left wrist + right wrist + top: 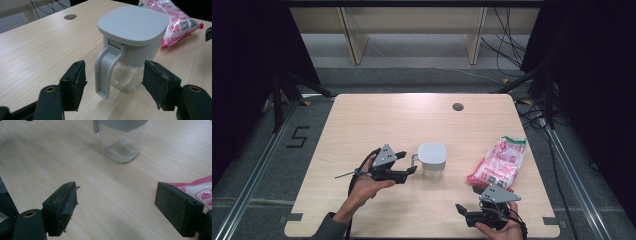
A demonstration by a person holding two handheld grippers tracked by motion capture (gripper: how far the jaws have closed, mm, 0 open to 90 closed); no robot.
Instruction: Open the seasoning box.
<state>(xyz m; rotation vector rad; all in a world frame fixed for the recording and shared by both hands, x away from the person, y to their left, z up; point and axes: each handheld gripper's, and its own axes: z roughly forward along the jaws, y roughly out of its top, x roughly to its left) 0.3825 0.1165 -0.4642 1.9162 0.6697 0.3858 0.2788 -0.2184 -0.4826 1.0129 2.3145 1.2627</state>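
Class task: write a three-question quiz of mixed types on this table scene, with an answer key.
1. True or false: the lid on the handled jar is closed.
2. Which tool faces the jar's handle: A) left tool, B) right tool?
3. What lies to the right of the jar in the high view?

Key
1. True.
2. A; its jaws stand open on either side of the handle without touching it.
3. A pink-and-white printed bag, lying on the wooden table.
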